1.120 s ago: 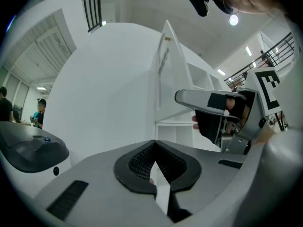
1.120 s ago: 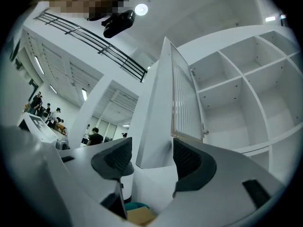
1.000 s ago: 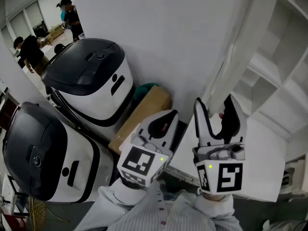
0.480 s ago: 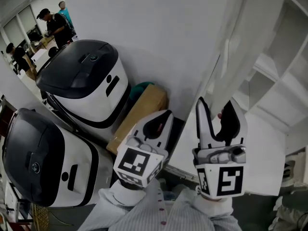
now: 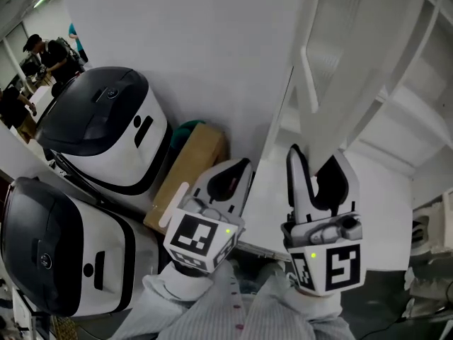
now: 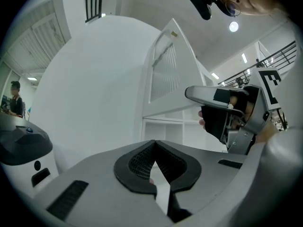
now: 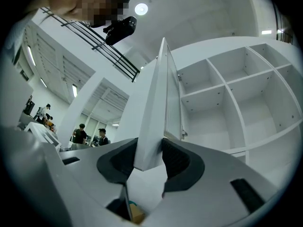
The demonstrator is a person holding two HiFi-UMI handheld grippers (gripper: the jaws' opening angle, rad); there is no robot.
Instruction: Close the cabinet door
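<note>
The white cabinet door (image 5: 340, 62) hangs open, and its lower edge reaches down between the fingers of my right gripper (image 5: 318, 156). In the right gripper view the door (image 7: 156, 103) stands edge-on and fills the gap of the right gripper (image 7: 150, 146). Those jaws are closing, and both dark pads lie against the door's edge. My left gripper (image 5: 237, 167) floats just left of it, shut with nothing in it. In the left gripper view the left gripper (image 6: 154, 143) shows its pads meeting. Beyond them are the door (image 6: 165, 74) and the right gripper (image 6: 222, 112).
Open white cabinet shelves (image 5: 425, 83) lie to the right of the door. Two black-and-white appliances (image 5: 106, 126) (image 5: 56, 246) stand at the left against a white wall, with a cardboard box (image 5: 187, 168) beside them. People (image 5: 42, 55) stand at the far back left.
Both grippers have shifted right, away from the appliances, and the door has swung so that its face and handle show. The right jaws have narrowed around the door's edge.
</note>
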